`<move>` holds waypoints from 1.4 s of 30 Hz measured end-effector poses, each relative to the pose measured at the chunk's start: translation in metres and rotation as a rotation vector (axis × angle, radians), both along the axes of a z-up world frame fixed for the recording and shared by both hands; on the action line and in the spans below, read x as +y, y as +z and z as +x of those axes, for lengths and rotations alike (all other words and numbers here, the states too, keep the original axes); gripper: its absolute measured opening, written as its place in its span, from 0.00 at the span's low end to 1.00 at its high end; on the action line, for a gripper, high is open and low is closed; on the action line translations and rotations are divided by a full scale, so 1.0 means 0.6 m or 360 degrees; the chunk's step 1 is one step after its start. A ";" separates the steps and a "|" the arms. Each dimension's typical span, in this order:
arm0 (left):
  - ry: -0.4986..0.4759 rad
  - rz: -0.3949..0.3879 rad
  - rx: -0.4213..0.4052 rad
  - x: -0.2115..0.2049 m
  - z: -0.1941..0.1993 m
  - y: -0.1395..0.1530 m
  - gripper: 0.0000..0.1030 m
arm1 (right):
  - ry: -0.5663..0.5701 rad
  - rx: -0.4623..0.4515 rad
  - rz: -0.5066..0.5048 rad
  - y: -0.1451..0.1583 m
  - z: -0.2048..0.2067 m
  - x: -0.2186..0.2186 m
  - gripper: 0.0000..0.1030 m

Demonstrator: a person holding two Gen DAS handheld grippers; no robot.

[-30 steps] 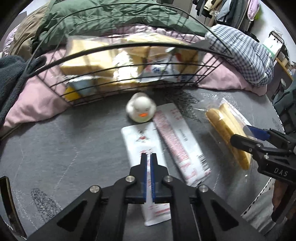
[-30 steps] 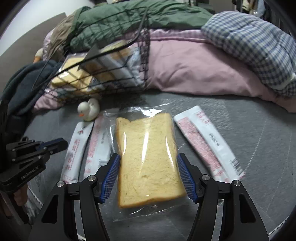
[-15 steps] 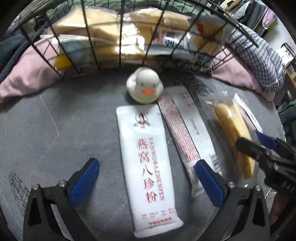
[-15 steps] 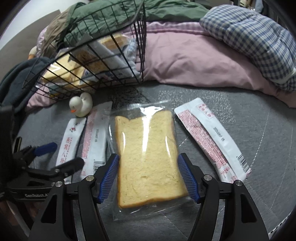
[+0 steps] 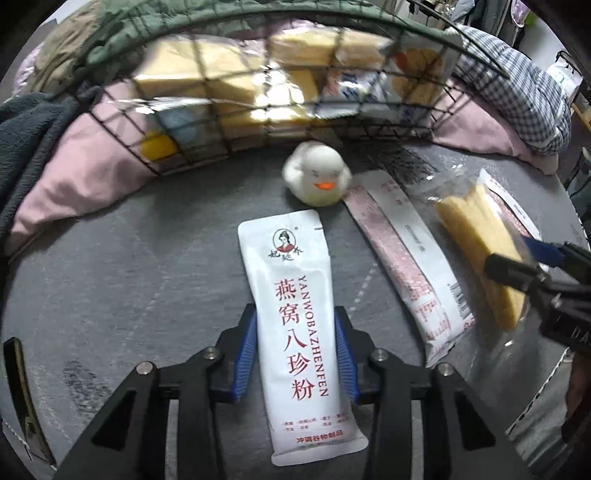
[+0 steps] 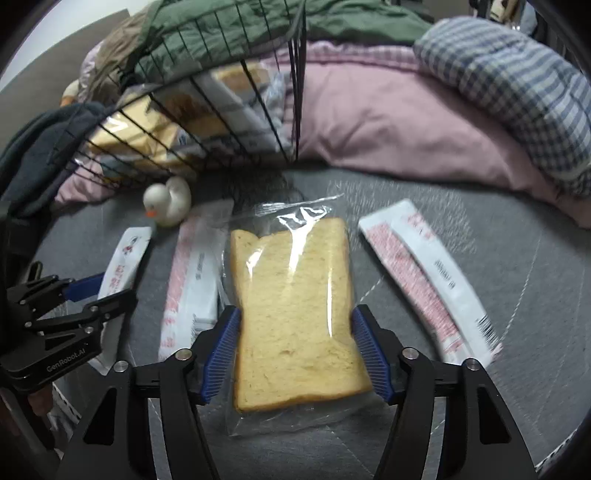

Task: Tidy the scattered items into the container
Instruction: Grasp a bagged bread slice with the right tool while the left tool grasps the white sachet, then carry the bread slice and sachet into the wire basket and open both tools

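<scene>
My left gripper [image 5: 295, 354] has closed on the white sachet with red Chinese lettering [image 5: 295, 325], its blue pads against both long edges. My right gripper [image 6: 295, 354] holds the bagged slice of bread [image 6: 295, 314] between its blue pads. The black wire basket [image 5: 295, 122] stands at the back on the bedding, holding several bread packs and sachets. A white rubber duck [image 5: 317, 174] sits in front of it. A pink-and-white sachet [image 5: 406, 266] lies between sachet and bread. Another one [image 6: 428, 277] lies right of the bread.
Everything lies on a grey mat [image 5: 129, 277] on a bed. Pink bedding [image 6: 388, 122], a checked pillow [image 6: 517, 85], a green quilt [image 6: 229, 33] and a dark blue blanket [image 5: 26, 147] ring the mat at the back and sides.
My left gripper opened wide, then closed onto the white sachet. My right gripper narrowed onto the bagged bread. Both views shifted slightly toward the basket.
</scene>
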State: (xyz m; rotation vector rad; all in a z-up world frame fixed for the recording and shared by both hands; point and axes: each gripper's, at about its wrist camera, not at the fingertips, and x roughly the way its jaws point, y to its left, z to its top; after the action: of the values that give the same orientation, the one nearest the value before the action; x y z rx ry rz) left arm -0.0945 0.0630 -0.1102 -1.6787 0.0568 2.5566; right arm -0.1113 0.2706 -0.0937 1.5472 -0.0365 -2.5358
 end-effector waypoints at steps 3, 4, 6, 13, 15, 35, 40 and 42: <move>-0.0003 0.0022 0.0062 -0.010 0.010 0.031 0.42 | -0.0008 0.0027 -0.0004 0.017 0.006 0.005 0.58; -0.0011 0.0020 0.0091 -0.011 0.015 0.042 0.42 | -0.0016 0.0031 -0.0011 0.022 0.009 0.008 0.58; -0.0028 0.0003 0.0160 -0.007 0.024 0.063 0.42 | -0.0035 0.0053 -0.0060 0.041 0.018 0.016 0.57; 0.0006 -0.0057 0.0456 -0.021 0.048 0.183 0.42 | -0.0044 0.0337 -0.0130 0.148 0.065 0.021 0.57; 0.0026 -0.0083 0.0546 -0.030 0.046 0.215 0.42 | 0.0001 0.0437 -0.0200 0.178 0.071 0.014 0.57; 0.0168 -0.0056 0.0690 -0.092 -0.184 0.238 0.42 | 0.0079 0.0549 -0.0398 0.214 -0.174 -0.120 0.58; 0.0193 -0.0048 0.0697 -0.095 -0.201 0.235 0.42 | 0.0045 0.0525 -0.0396 0.204 -0.206 -0.116 0.58; 0.0207 -0.0030 0.0686 -0.099 -0.204 0.234 0.42 | 0.0033 0.0531 -0.0353 0.203 -0.210 -0.115 0.58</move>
State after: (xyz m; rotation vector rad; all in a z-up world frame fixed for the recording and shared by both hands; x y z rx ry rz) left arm -0.2171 0.0038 0.0301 -1.1394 -0.0020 2.9761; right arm -0.2373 0.2017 0.0278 1.0287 -0.2475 -2.6329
